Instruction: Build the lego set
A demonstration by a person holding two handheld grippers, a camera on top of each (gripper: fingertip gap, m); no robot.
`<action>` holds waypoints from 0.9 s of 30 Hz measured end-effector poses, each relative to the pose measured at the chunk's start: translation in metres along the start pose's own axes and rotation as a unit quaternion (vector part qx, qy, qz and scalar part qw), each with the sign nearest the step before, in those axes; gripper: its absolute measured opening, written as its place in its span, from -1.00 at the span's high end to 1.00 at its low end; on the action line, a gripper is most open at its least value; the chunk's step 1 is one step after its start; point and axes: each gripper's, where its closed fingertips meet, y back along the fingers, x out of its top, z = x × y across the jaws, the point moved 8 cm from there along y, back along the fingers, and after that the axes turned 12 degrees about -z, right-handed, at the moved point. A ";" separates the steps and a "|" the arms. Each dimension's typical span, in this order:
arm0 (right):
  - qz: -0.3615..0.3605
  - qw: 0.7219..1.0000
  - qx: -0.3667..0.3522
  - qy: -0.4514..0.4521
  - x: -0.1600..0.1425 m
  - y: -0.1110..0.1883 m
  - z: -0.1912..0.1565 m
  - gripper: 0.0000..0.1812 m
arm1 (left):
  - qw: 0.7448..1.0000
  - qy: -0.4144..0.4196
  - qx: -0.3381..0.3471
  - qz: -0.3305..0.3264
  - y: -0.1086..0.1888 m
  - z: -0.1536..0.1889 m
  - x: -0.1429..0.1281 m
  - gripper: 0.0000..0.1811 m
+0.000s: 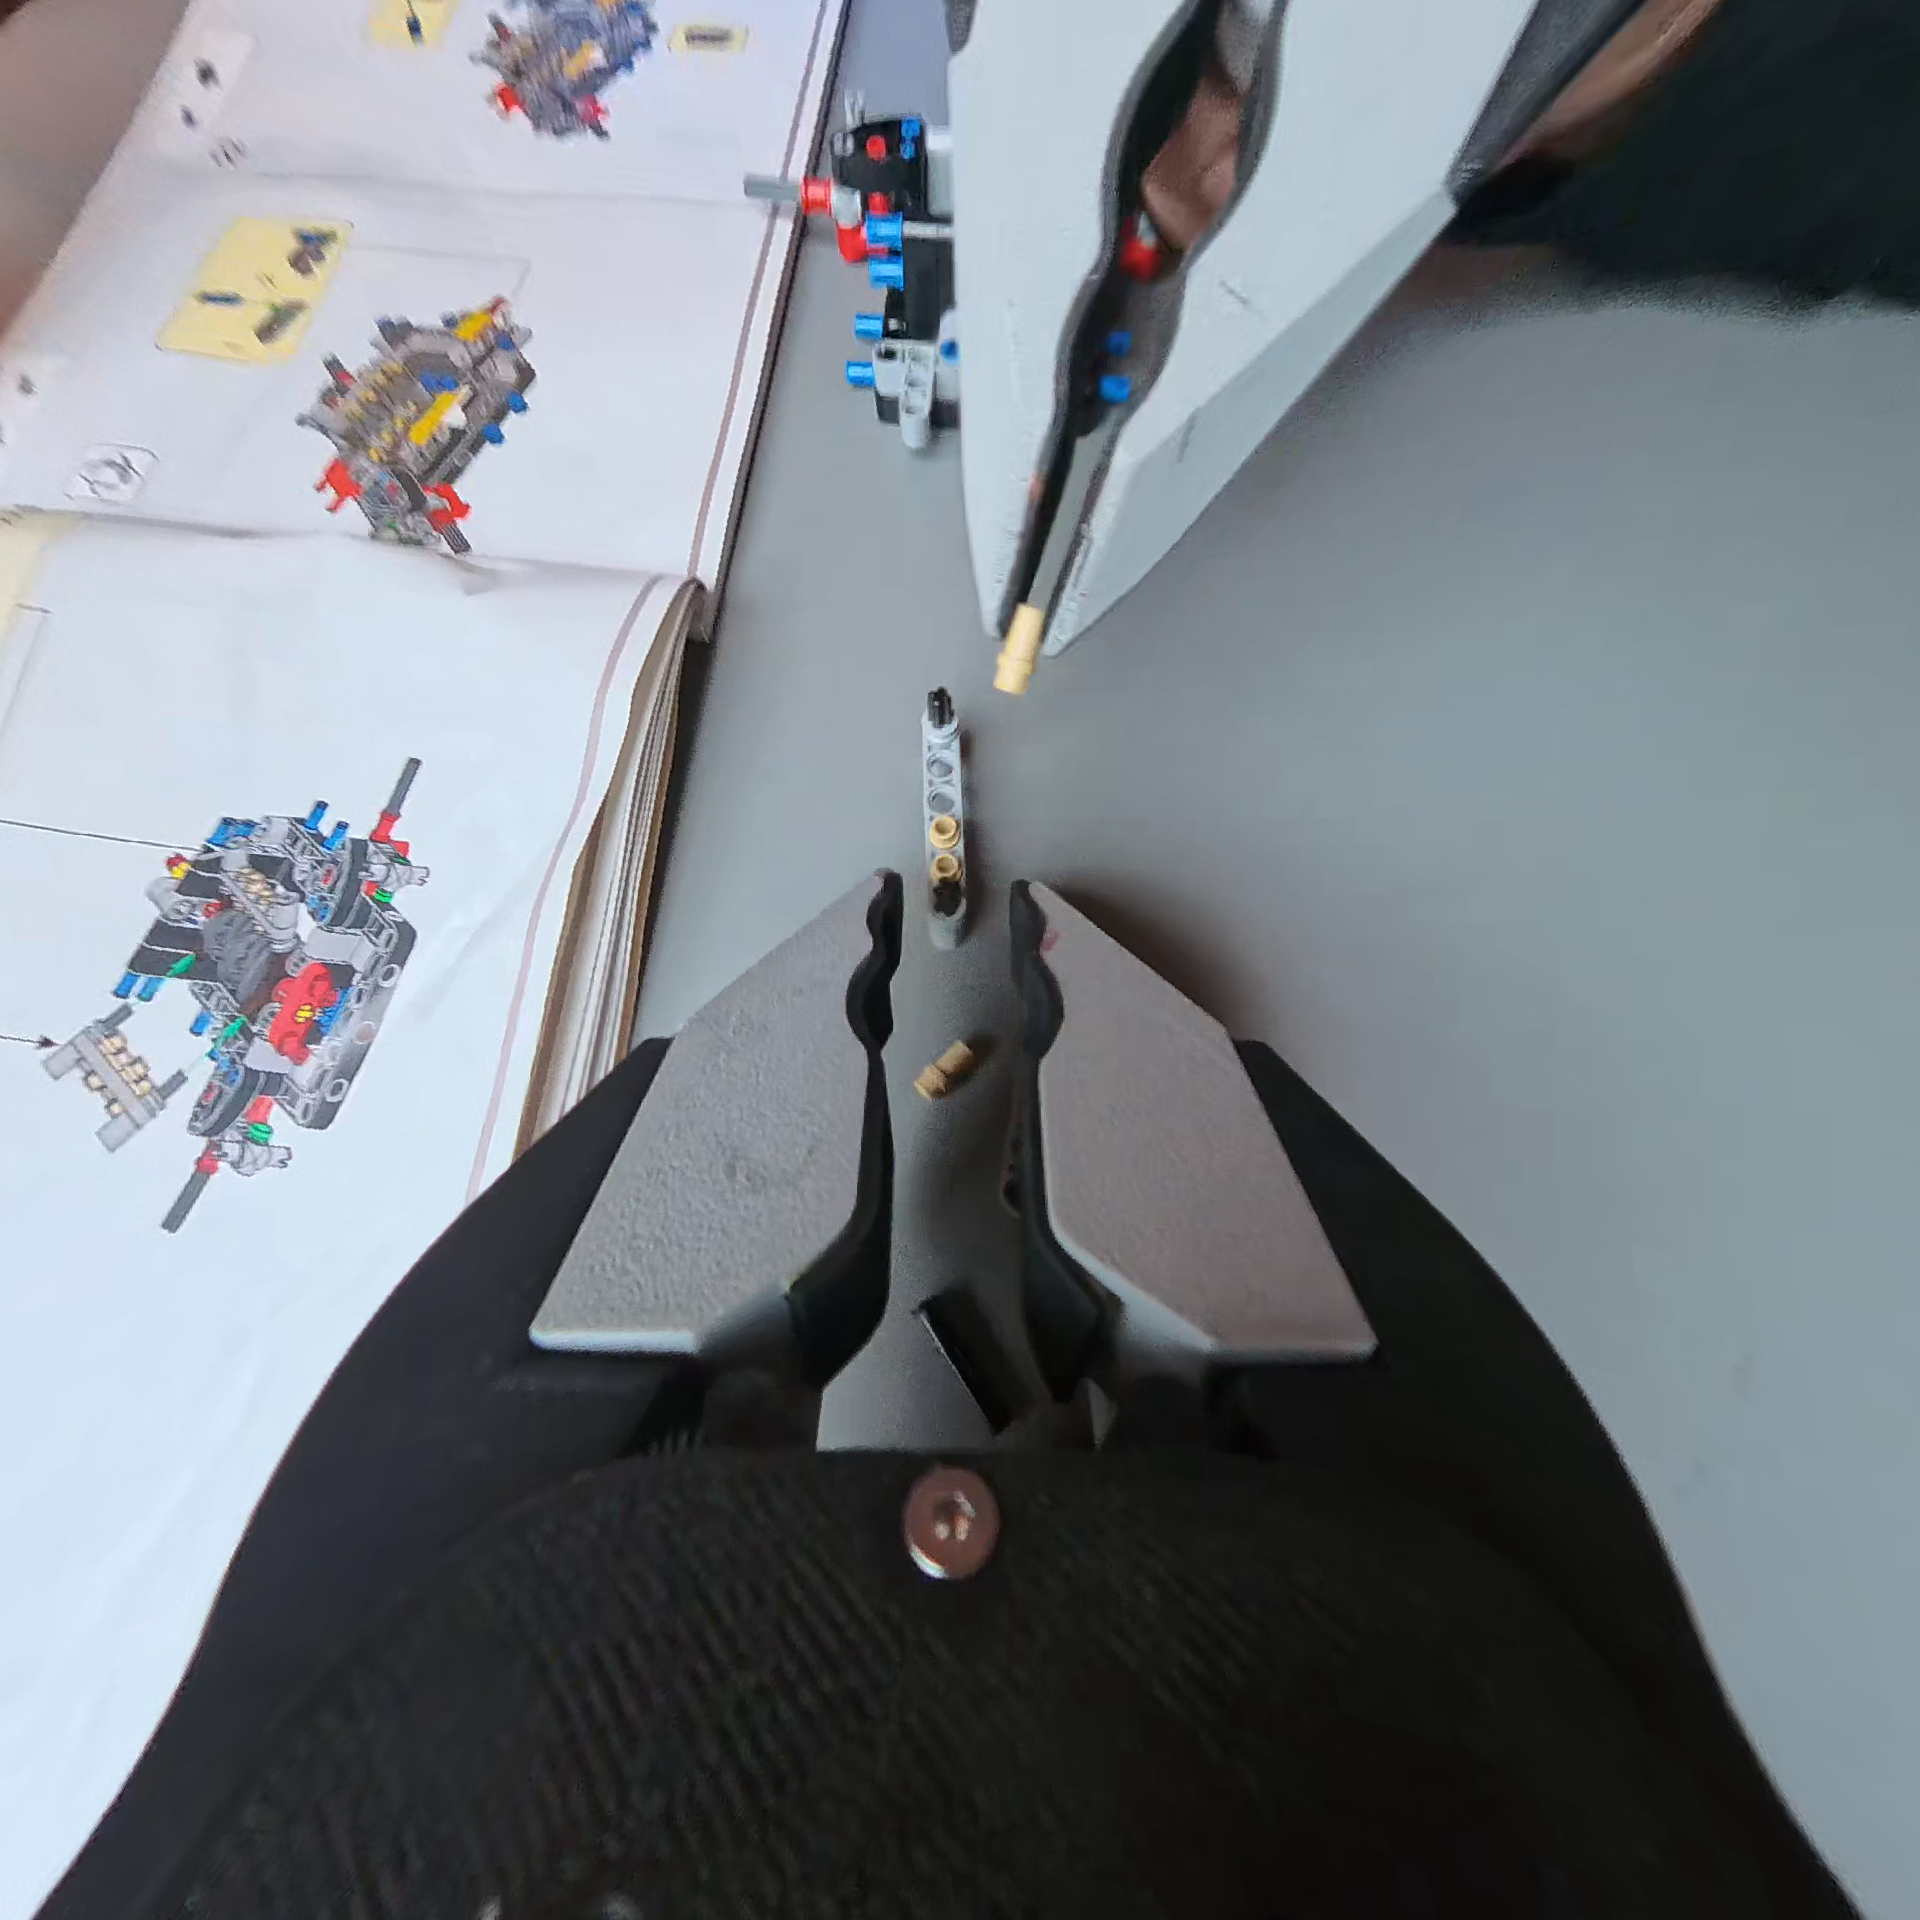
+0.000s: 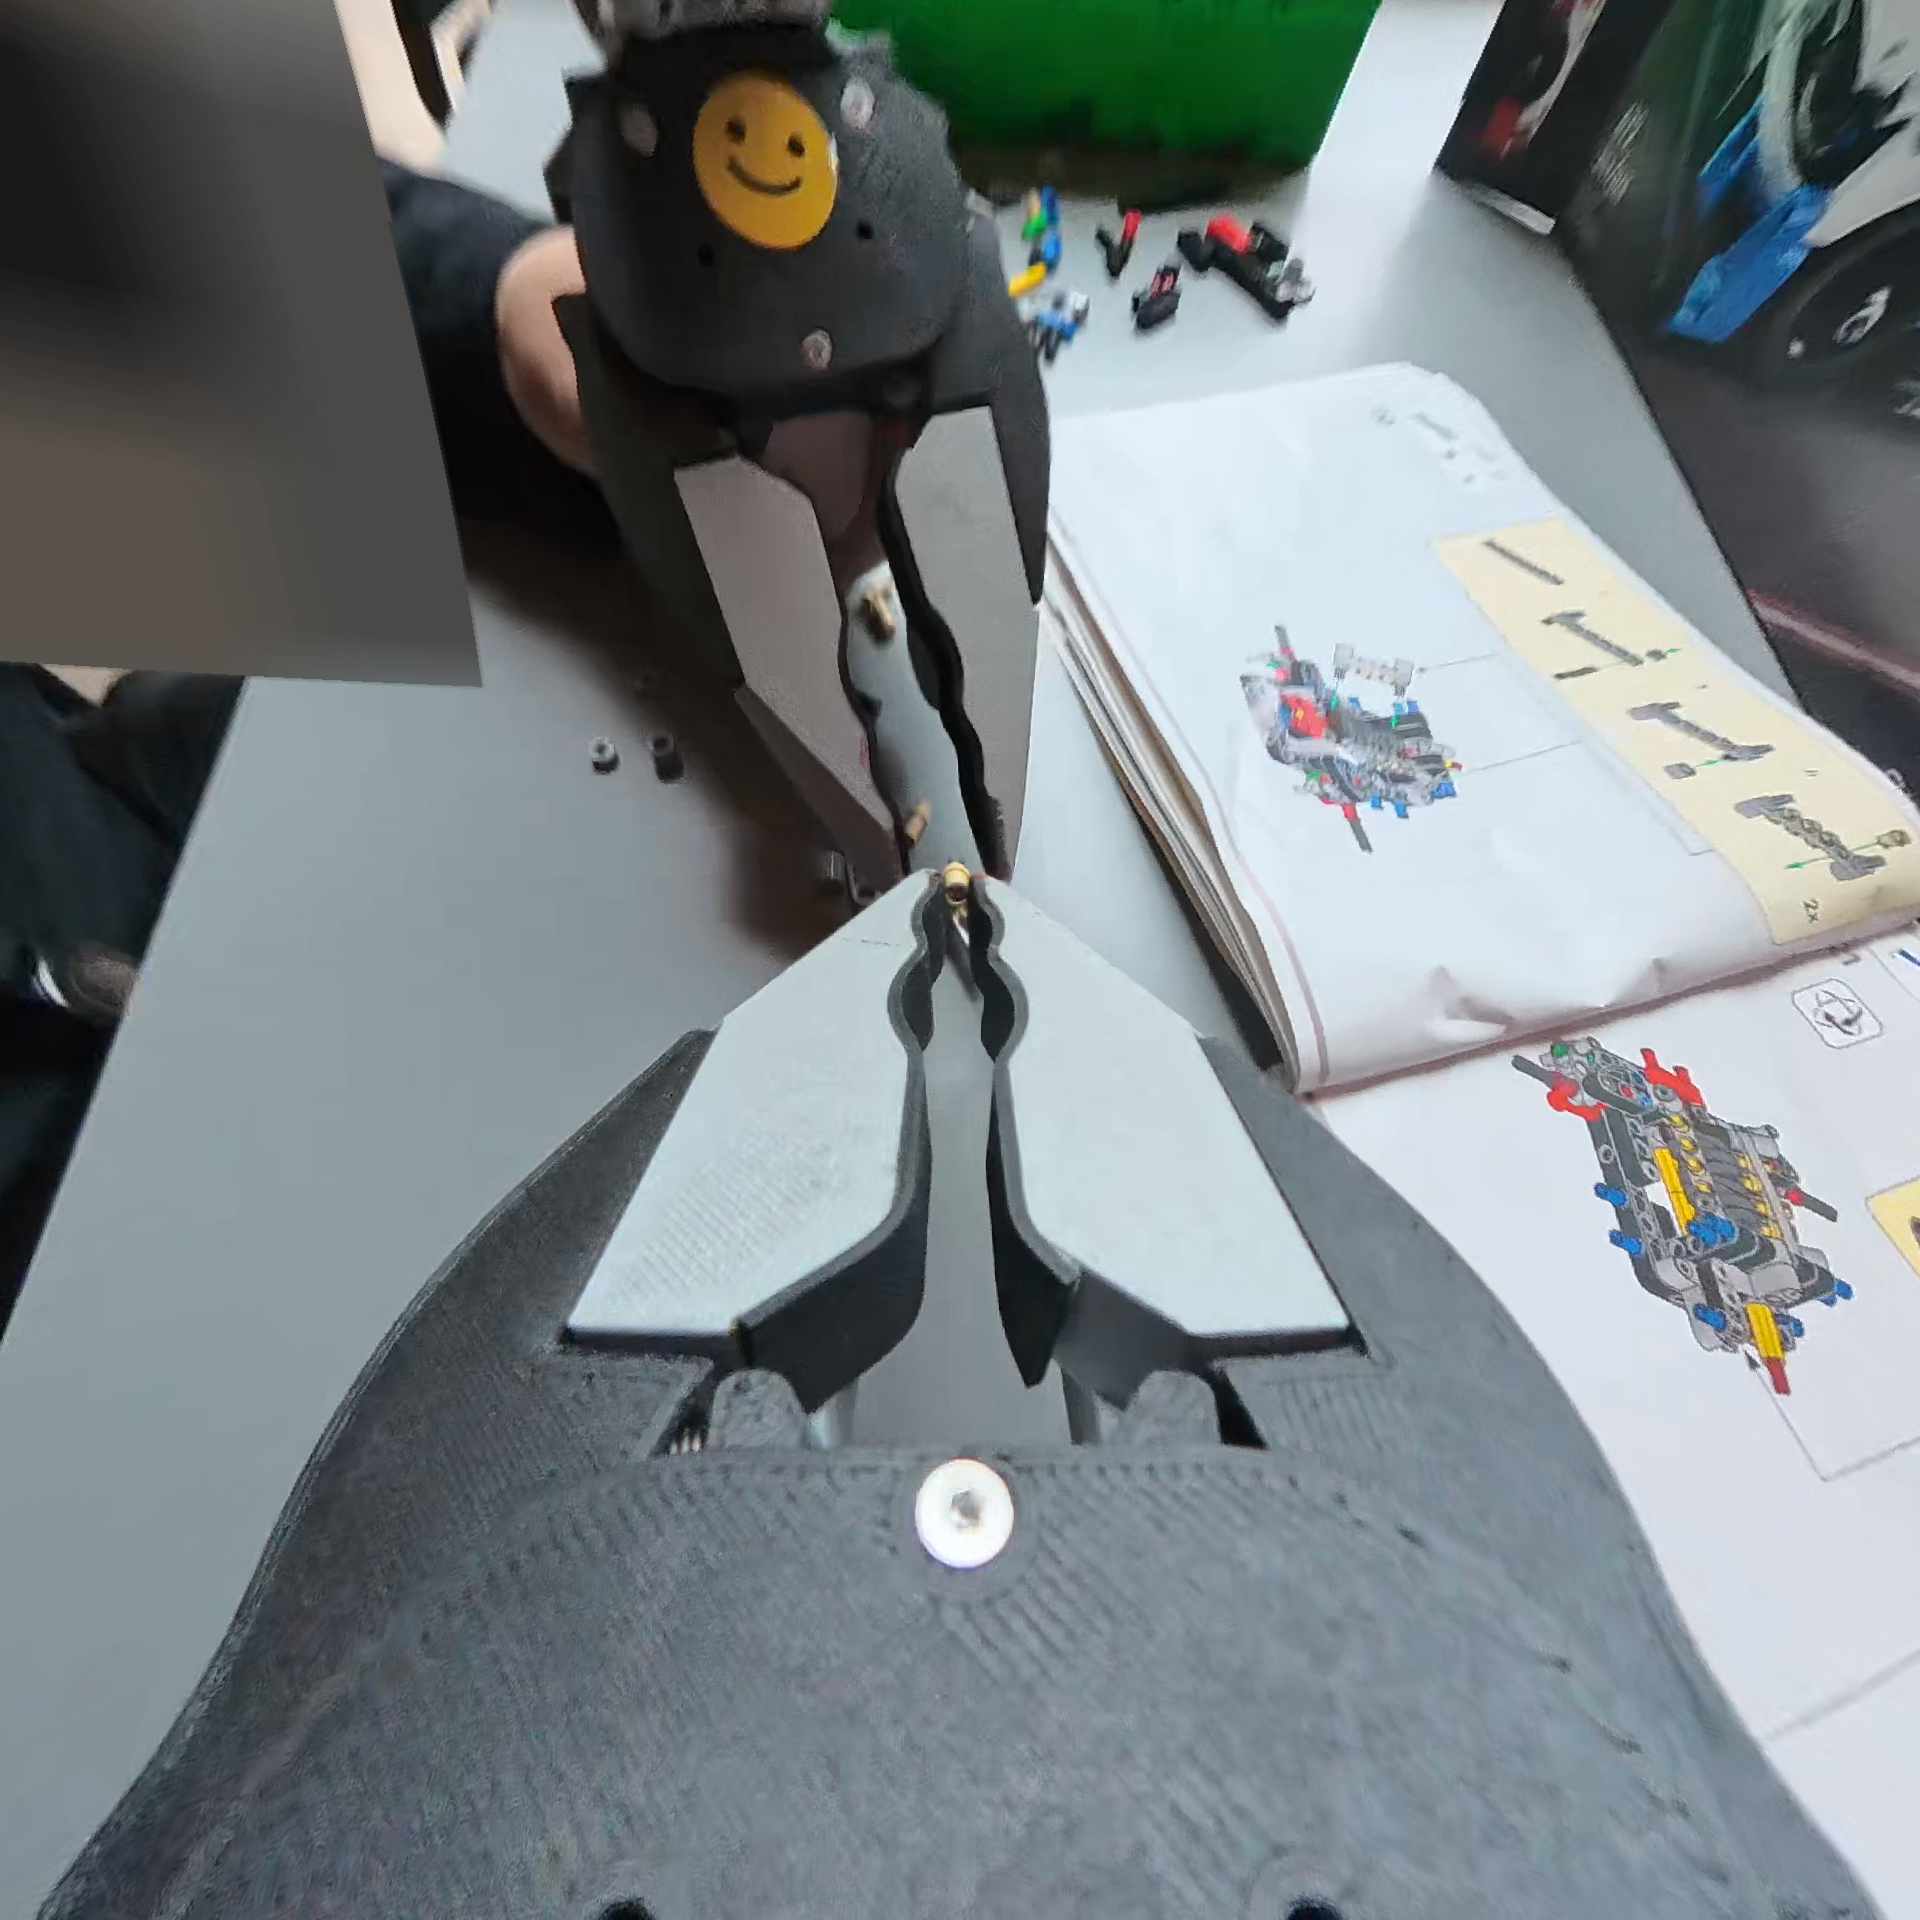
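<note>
A light grey beam (image 1: 943, 831) with tan pins in it lies on the grey table (image 1: 1455, 935). My left gripper (image 1: 951, 899) is open and empty, its fingertips on either side of the beam's near end. A loose tan pin (image 1: 945, 1070) lies on the table between its fingers. My right gripper (image 2: 956, 891) is shut on a tan pin (image 2: 954, 881). In the left wrist view the right gripper (image 1: 1029, 634) comes in from above and holds that tan pin (image 1: 1018, 649) just beyond the beam's far end. The left gripper (image 2: 935, 847) faces it tip to tip.
An open instruction booklet (image 1: 312, 727) lies left of the beam; it also shows in the right wrist view (image 2: 1455, 727). A part-built black, grey, red and blue assembly (image 1: 904, 281) stands beyond. Loose pieces (image 2: 1143, 270), a green bin (image 2: 1112, 73), the set's box (image 2: 1714, 156) and small black bushes (image 2: 634, 753) sit around.
</note>
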 end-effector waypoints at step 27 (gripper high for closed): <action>0.121 0.992 0.029 -0.034 0.004 0.002 -0.006 0.99 | 0.986 -0.021 -0.005 0.164 0.032 0.010 0.020 0.89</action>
